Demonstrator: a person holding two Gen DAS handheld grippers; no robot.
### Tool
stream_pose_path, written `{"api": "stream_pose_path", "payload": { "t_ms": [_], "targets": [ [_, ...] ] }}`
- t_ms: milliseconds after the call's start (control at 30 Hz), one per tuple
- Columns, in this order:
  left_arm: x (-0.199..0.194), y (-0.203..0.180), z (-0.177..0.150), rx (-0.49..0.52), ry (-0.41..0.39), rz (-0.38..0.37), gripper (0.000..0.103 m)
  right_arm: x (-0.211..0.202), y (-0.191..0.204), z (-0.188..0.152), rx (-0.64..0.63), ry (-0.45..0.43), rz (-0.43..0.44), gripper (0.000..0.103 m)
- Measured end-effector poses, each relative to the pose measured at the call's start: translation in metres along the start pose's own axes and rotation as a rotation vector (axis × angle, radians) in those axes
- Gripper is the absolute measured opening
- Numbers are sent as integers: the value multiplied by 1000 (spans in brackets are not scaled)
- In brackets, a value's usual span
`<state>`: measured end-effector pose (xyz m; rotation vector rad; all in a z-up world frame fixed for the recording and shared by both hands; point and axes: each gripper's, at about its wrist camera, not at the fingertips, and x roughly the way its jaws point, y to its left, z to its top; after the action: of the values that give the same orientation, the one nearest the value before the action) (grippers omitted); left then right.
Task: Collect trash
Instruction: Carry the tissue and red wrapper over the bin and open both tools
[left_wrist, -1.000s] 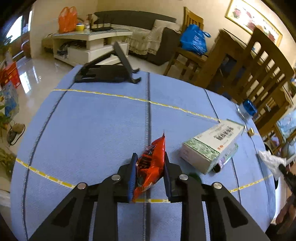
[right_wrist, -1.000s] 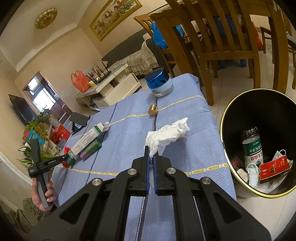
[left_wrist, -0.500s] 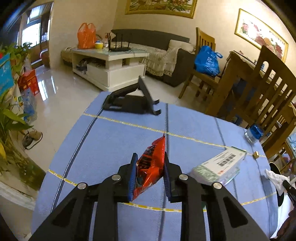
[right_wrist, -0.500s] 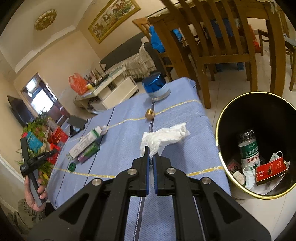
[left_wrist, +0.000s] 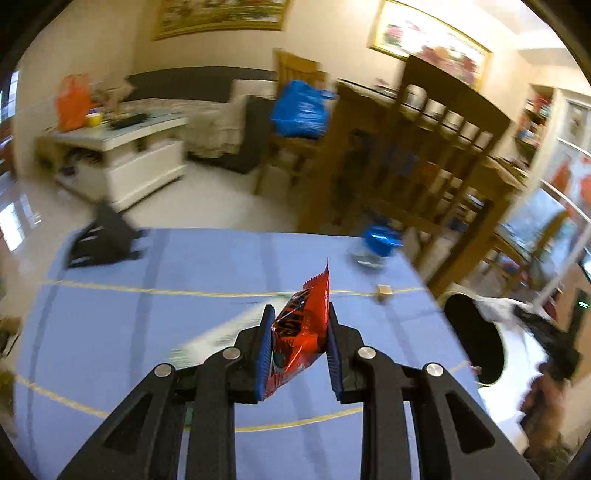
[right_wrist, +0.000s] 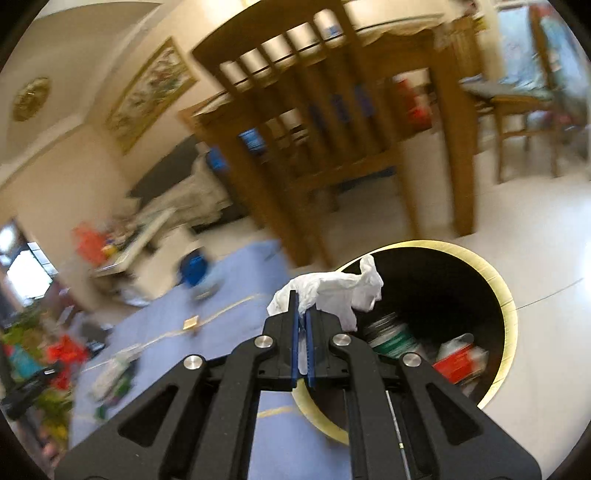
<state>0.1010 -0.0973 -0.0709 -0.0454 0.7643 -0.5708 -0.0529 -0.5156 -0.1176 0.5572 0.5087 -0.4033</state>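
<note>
both angled down: left hand-held gripper (left_wrist: 297, 328) pinching wrapper (left_wrist: 301, 334), right hand-held gripper (right_wrist: 303, 323) probably over bin (right_wrist: 506, 295).

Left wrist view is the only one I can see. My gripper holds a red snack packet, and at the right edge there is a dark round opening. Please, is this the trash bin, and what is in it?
Observer: Yes, it is the trash bin, black inside with a gold rim. The right wrist view shows a green-labelled bottle and a red box lying in it.
Operator: The white thing beside the opening, what is it?
Observer: A crumpled white tissue, pinched in the right gripper, whose jaws are shut on it.
Operator: Is the tissue over the bin?
Observer: In the right wrist view it lies in front of the bin's near rim and mouth; its height above I cannot tell.
</note>
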Motion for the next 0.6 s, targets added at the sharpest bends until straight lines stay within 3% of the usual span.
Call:
{"api": "stream_pose_path", "payload": {
  "t_ms": [100, 167, 200, 267, 333, 433, 500, 567, 600],
  "targets": [
    [13, -44, 0, 64, 18, -60, 24, 38, -28, -11, 48, 128, -106, 5],
    [26, -78, -1, 114, 38, -99, 24, 59, -45, -20, 107, 225, -126, 17],
    [29, -87, -2, 127, 43, -108, 24, 60, -51, -21, 141, 231, -117, 24],
    [42, -114, -4, 168, 61, -132, 24, 51, -57, -17, 172, 185, -108, 47],
    [54, -139, -7, 204, 81, -154, 24, 40, -58, -13, 165, 132, -117, 53],
    [69, -168, -10, 255, 105, -171, 24, 28, -61, -11, 195, 81, -107, 54],
    [82, -190, -13, 299, 122, -177, 24, 15, -69, -9, 236, 24, -118, 63],
    [95, -207, -15, 319, 144, -185, 24, -4, -81, -8, 301, -60, -134, 79],
    [105, -217, -17, 328, 167, -199, 24, -12, -88, -9, 329, -90, -134, 80]
  ]
}}
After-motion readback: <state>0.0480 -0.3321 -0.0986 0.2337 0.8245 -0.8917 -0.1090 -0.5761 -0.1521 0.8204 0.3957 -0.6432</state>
